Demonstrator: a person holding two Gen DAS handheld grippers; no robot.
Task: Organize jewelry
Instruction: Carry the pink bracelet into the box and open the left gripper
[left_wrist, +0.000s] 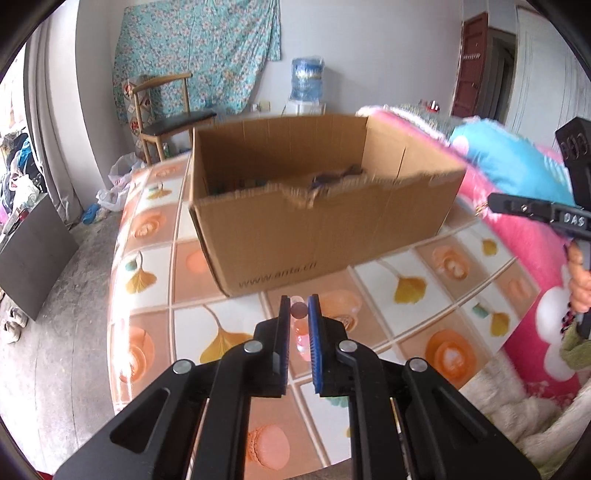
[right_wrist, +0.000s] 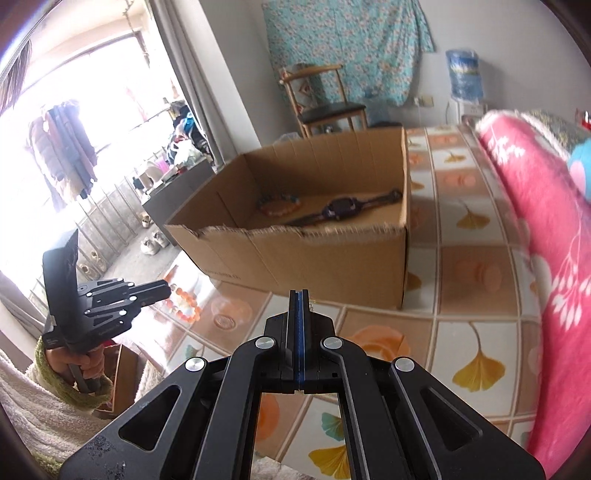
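**Bracelet lifted clear of patterned table**

Orange-and-white beaded bracelet (right_wrist: 183, 304) hangs from the tips of the left gripper (left_wrist: 299, 308), one round pinkish bead pinched between its narrow-set blue pads, above the near part of the glossy tabletop printed with ginkgo leaves and macarons (right_wrist: 476, 280). The right gripper (right_wrist: 299, 299) has its jaws pressed fully together; a tiny metallic bit shows just beside its tip, too small to identify. An open brown cardboard box (right_wrist: 332, 258) with a ragged near rim stands toward the table's far edge, a dark purple-faced wristwatch (right_wrist: 341, 208) and a second ring of coloured beads (right_wrist: 277, 206) lying on its floor. A hand in a green-cuffed, cream fleece sleeve (right_wrist: 77, 365) grips the left tool's handle. A pink floral blanket (right_wrist: 546, 236) lies along the table's right edge
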